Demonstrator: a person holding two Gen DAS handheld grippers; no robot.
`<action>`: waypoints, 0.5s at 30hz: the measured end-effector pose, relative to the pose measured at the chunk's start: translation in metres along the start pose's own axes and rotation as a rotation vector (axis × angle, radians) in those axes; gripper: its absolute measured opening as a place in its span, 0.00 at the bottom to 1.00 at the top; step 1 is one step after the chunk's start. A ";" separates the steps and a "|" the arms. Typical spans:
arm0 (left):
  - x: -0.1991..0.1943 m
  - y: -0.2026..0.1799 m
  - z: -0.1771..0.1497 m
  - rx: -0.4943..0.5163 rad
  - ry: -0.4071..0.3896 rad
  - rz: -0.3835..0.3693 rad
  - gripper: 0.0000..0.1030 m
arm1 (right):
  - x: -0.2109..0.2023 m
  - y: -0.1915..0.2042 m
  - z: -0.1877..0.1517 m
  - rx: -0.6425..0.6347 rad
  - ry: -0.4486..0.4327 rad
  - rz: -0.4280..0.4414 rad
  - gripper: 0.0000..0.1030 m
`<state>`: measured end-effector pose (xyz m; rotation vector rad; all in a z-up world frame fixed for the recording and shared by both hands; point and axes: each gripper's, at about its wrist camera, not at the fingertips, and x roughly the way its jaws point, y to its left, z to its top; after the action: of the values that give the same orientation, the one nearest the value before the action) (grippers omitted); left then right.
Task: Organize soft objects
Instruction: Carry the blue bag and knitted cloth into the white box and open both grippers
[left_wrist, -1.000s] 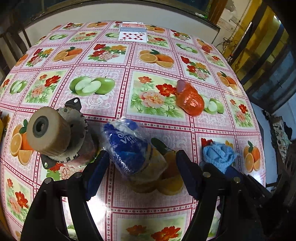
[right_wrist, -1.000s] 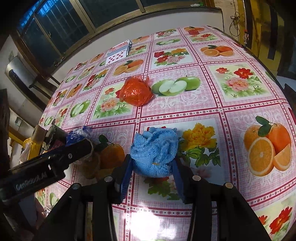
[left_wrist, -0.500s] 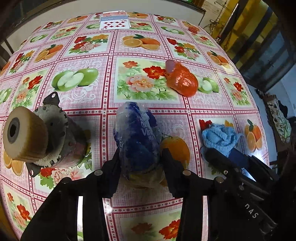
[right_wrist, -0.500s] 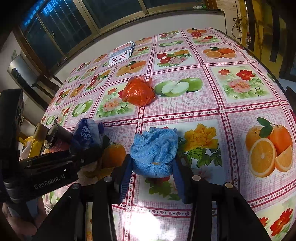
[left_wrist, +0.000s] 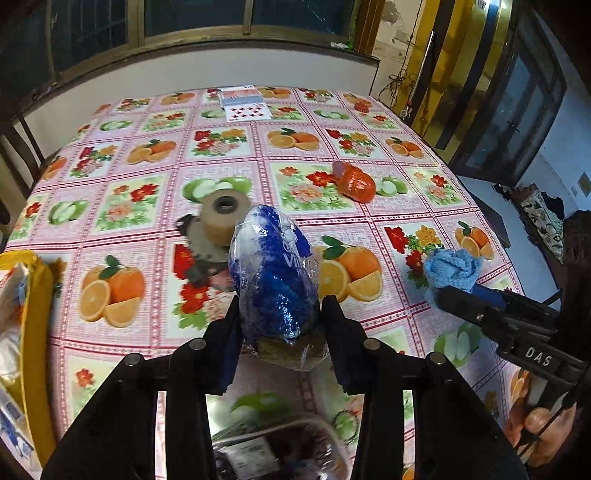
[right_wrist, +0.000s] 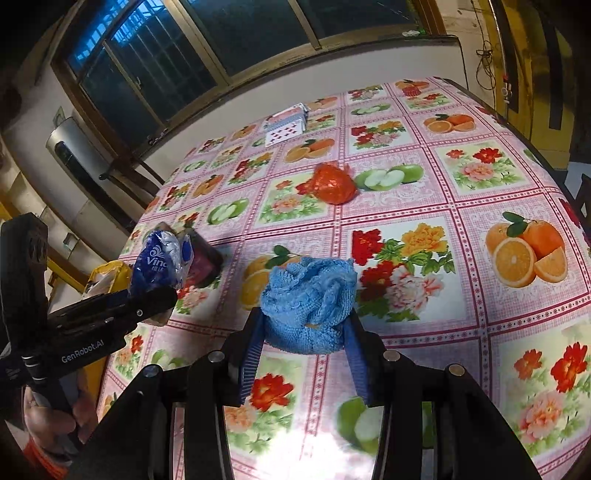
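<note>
The left claw (left_wrist: 280, 321), now clamped on the blue packet (left_wrist: 275, 277), has lifted it; the right claw (right_wrist: 304, 332) still grips the blue cloth (right_wrist: 308, 302) on the table (right_wrist: 424, 192).

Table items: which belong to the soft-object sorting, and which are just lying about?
Part of the job:
- blue plastic packet, clamped in the left gripper
- blue knitted cloth, clamped in the right gripper
- orange crumpled bag, loose on the table

Lying about:
- playing cards
- tape roll
- lidded food tray
</note>
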<state>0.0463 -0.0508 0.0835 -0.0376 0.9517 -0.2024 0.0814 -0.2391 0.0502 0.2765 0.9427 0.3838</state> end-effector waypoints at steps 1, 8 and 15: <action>-0.005 0.009 -0.002 -0.002 -0.015 0.015 0.38 | -0.005 0.011 -0.002 -0.015 -0.006 0.019 0.43; -0.055 0.100 -0.035 -0.072 -0.125 0.214 0.38 | -0.006 0.104 -0.005 -0.136 0.001 0.170 0.44; -0.106 0.190 -0.066 -0.180 -0.217 0.408 0.38 | 0.032 0.227 -0.015 -0.280 0.071 0.322 0.44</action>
<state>-0.0376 0.1593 0.1077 -0.0291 0.7405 0.2602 0.0410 -0.0207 0.1074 0.1577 0.9018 0.8182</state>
